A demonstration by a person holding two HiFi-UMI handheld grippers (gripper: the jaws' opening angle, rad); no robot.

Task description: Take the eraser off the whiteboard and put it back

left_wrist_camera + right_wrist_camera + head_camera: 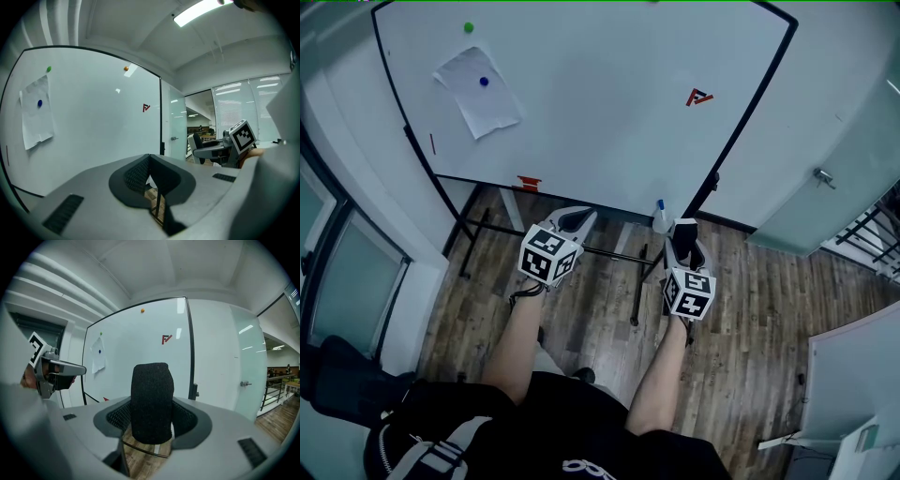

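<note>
1. The right gripper (152,420) is clamped on the black eraser (151,385), held off the whiteboard (600,112). The left gripper (150,161) has its jaws together and empty.
2. Released before lying flat against the board, the eraser would probably fall.
3. A bottle (660,217) stands just left of the right gripper. Pinned paper (478,94) hangs far left.

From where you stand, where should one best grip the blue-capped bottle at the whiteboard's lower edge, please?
Likely the bottle's body, below the cap, from the front: it stands upright, whiteboard behind. The left gripper is free; the right gripper holds the eraser.
</note>
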